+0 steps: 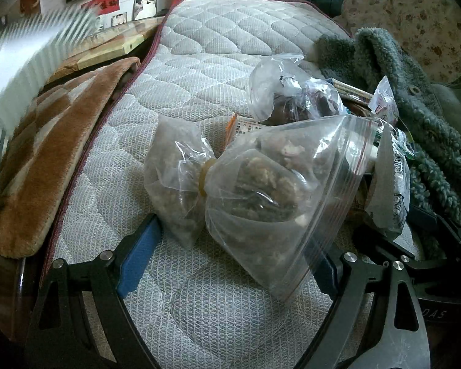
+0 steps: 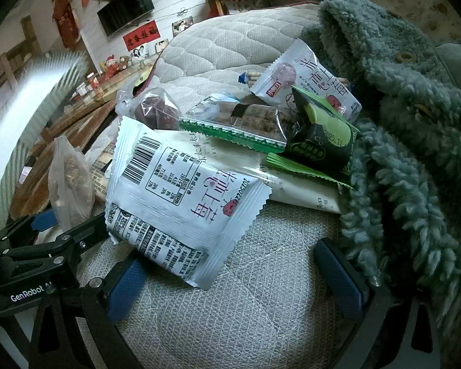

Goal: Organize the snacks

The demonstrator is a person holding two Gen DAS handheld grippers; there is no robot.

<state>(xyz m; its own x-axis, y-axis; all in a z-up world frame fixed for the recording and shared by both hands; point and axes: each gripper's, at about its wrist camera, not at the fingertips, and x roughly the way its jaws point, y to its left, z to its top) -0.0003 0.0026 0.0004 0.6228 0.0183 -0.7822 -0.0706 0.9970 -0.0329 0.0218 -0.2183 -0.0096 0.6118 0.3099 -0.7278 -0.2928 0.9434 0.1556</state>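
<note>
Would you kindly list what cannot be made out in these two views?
- Left wrist: the zip-lock bag hides the snacks behind; its contents are blurred by plastic.
- Right wrist: the white barcode packet covers the paper beneath.
- Right wrist: the fleece jacket hides the mattress edge.

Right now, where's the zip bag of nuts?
In the left wrist view, the zip bag lies on the mattress between the open left gripper's fingers, a rubber-banded bag touching its left side.
</note>
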